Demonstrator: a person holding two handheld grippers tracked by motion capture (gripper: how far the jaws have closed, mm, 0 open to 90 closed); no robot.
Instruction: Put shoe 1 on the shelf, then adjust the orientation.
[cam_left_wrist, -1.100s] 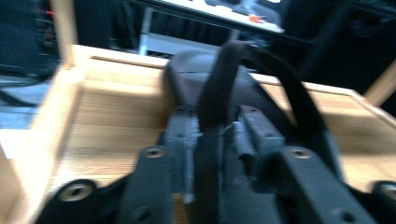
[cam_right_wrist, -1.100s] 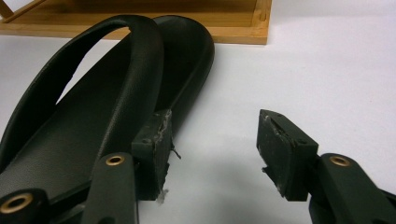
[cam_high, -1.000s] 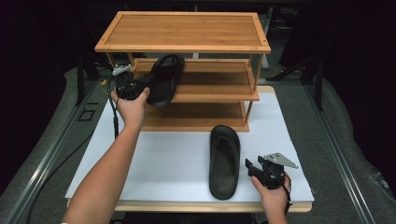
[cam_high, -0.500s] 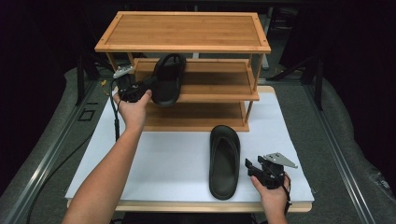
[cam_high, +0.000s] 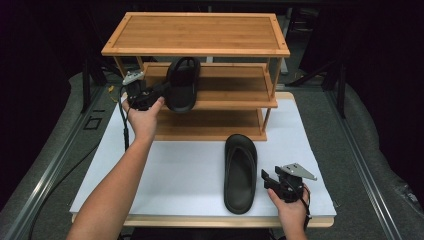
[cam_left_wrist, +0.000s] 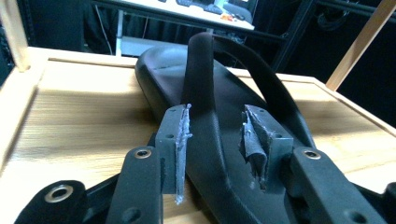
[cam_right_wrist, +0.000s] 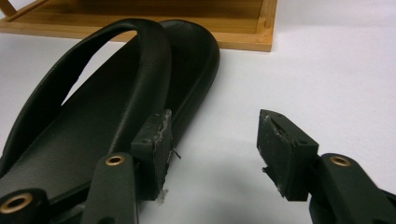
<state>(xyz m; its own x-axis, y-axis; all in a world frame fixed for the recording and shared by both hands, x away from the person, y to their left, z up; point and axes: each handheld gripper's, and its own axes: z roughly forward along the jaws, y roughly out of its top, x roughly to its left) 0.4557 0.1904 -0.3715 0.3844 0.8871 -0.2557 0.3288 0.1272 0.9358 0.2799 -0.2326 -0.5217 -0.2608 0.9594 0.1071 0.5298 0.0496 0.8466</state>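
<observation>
One black slipper (cam_high: 181, 85) lies on the middle shelf of the bamboo rack (cam_high: 200, 30), its heel sticking out over the front edge. My left gripper (cam_high: 159, 95) is at that heel from the left. In the left gripper view the slipper's (cam_left_wrist: 219, 93) side edge sits between the pads of my left gripper (cam_left_wrist: 215, 126). The jaws have just been opening and now stand loose around it. A second black slipper (cam_high: 240, 172) lies on the white table. My right gripper (cam_high: 267, 179) rests open just right of it, with only bare table between its jaws (cam_right_wrist: 212, 140) and the slipper (cam_right_wrist: 102, 107) beside the left one.
The rack has three wooden levels, and its bottom shelf (cam_right_wrist: 140, 18) stands just beyond the table slipper's toe. White tabletop (cam_high: 190, 170) stretches between the two hands. Grey floor and dark surroundings ring the table. A cable hangs from the left gripper.
The left hand has nudged the slipper slightly farther onto the middle shelf, where it now lies flatter. The right hand and the table slipper have stayed put.
</observation>
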